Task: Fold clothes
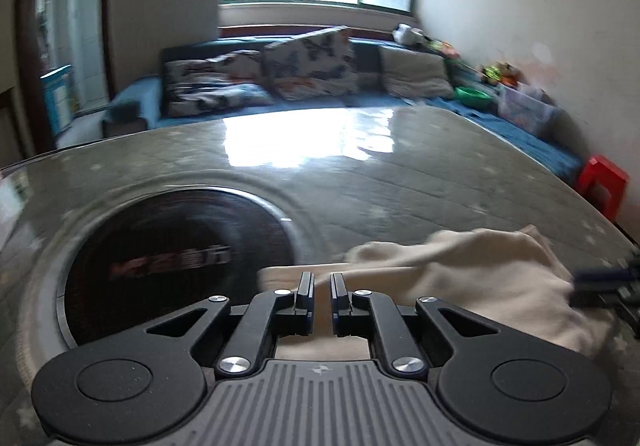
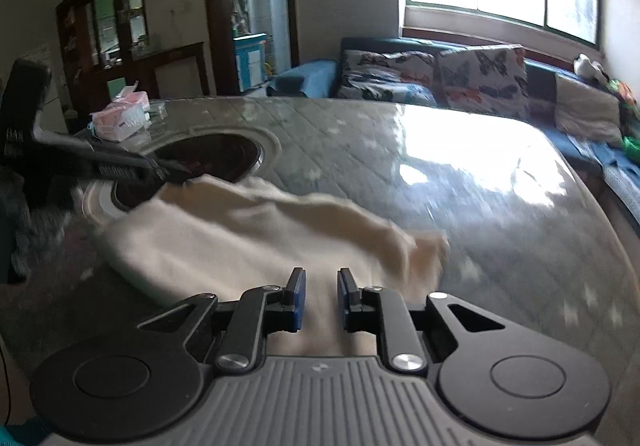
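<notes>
A cream garment lies crumpled on the glass-topped table; it also shows in the left wrist view. My left gripper hovers over the garment's left edge, jaws a narrow gap apart with cloth showing between and below them. My right gripper is over the garment's near edge, jaws slightly apart, cloth beneath. The left gripper shows in the right wrist view at the cloth's far left corner. The right gripper's tip shows blurred in the left wrist view at the cloth's right side.
A round dark inset sits in the table at the left. A pink tissue box stands at the table's far left edge. A blue sofa with butterfly cushions runs behind the table. A red stool stands at the right.
</notes>
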A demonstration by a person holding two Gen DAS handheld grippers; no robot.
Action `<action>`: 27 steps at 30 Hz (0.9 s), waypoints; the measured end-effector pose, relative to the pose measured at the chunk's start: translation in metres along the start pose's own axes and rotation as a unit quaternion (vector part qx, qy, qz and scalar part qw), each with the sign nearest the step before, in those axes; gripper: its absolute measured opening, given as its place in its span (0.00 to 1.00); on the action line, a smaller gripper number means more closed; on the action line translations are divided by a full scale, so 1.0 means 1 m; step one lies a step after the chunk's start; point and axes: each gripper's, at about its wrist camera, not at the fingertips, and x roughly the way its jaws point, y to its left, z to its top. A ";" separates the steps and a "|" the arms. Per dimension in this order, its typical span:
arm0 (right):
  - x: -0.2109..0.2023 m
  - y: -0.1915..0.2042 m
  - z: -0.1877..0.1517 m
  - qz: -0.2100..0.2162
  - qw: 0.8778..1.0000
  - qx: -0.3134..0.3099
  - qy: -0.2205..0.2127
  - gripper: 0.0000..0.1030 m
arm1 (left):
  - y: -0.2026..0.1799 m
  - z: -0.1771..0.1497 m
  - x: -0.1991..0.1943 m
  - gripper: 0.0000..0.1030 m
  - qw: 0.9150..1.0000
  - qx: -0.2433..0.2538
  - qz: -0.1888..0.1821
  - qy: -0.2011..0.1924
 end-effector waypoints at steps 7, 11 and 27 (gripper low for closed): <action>0.056 0.010 0.039 0.035 0.999 -0.028 0.018 0.16 | -0.014 0.009 0.036 0.09 0.999 0.022 -0.008 0.031; 0.086 0.019 0.047 0.037 0.998 -0.040 0.035 0.16 | -0.010 0.013 0.045 0.09 0.999 0.016 -0.004 0.034; 0.092 -0.015 0.040 0.015 0.999 0.029 0.032 0.16 | -0.010 0.013 0.045 0.18 1.000 0.004 -0.006 0.030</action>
